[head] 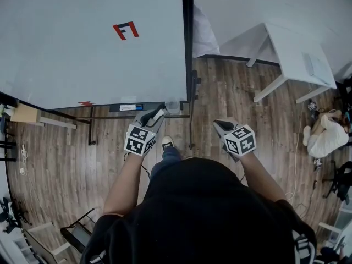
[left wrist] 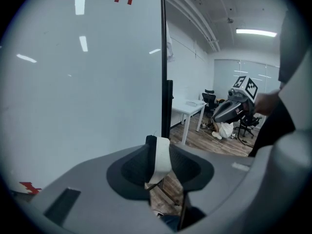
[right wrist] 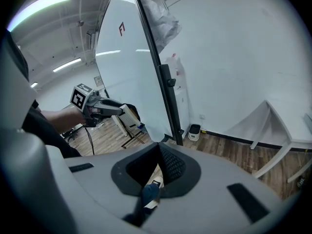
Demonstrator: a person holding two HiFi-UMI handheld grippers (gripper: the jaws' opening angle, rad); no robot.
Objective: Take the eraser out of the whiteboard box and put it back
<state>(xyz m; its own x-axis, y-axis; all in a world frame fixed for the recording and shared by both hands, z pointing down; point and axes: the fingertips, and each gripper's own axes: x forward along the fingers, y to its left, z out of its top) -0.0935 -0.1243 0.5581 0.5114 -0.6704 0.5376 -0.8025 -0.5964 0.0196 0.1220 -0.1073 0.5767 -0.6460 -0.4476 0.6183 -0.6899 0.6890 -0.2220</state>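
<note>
My left gripper (head: 158,113) is shut on a thin eraser (head: 160,115), white on one face and black on the other. It is held just below the whiteboard's (head: 82,43) bottom edge, close to a small clear box (head: 173,104) at the board's lower right corner. In the left gripper view the eraser (left wrist: 162,159) stands upright between the closed jaws of the left gripper (left wrist: 157,152). My right gripper (head: 221,126) hangs to the right over the floor, shut with nothing in it (right wrist: 159,150). From the right gripper view, the left gripper (right wrist: 114,110) holds the eraser (right wrist: 127,115) beside the board.
A tray with a blue label (head: 132,107) runs along the board's bottom edge. The board's black post (head: 191,92) and stand legs (head: 91,128) rest on the wood floor. A white table (head: 294,56) stands to the right, with a white bundle (head: 324,139) and office chairs beyond.
</note>
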